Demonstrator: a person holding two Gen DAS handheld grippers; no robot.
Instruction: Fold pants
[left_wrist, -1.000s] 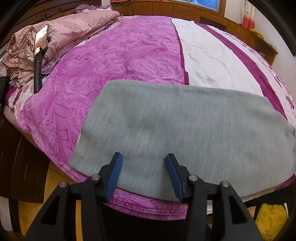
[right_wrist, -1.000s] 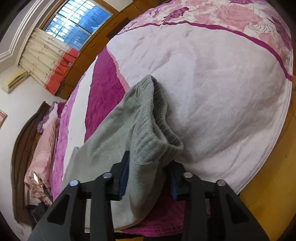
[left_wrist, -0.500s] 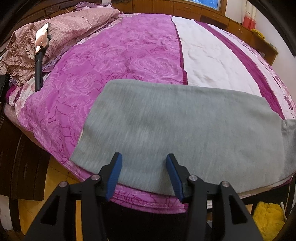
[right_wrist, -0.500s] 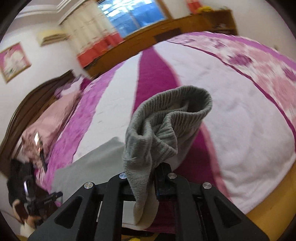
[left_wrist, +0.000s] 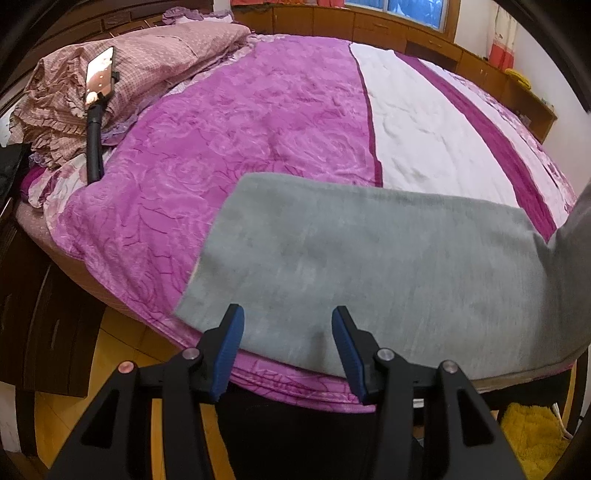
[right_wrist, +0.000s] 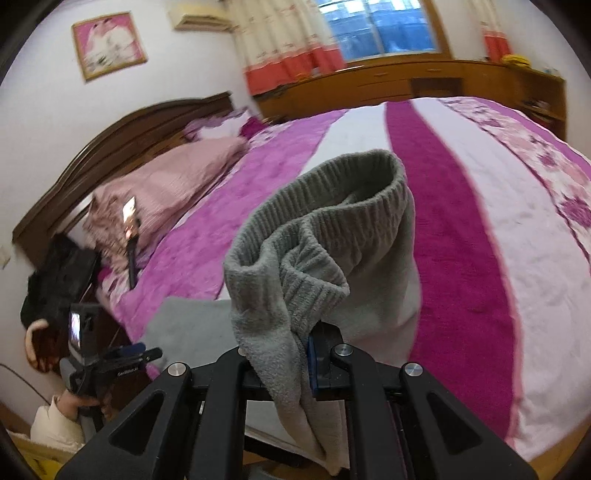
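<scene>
The right claw gripped the pants' ribbed end, raised above the bed. The left claw hung wide at the pants' near edge, holding nothing.

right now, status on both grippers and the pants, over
Right gripper shut on ribbed waistband, lifted off bed. Left gripper open, hovering at near edge of pants, rest lying flat on bedspread. Nothing in the way.
</scene>
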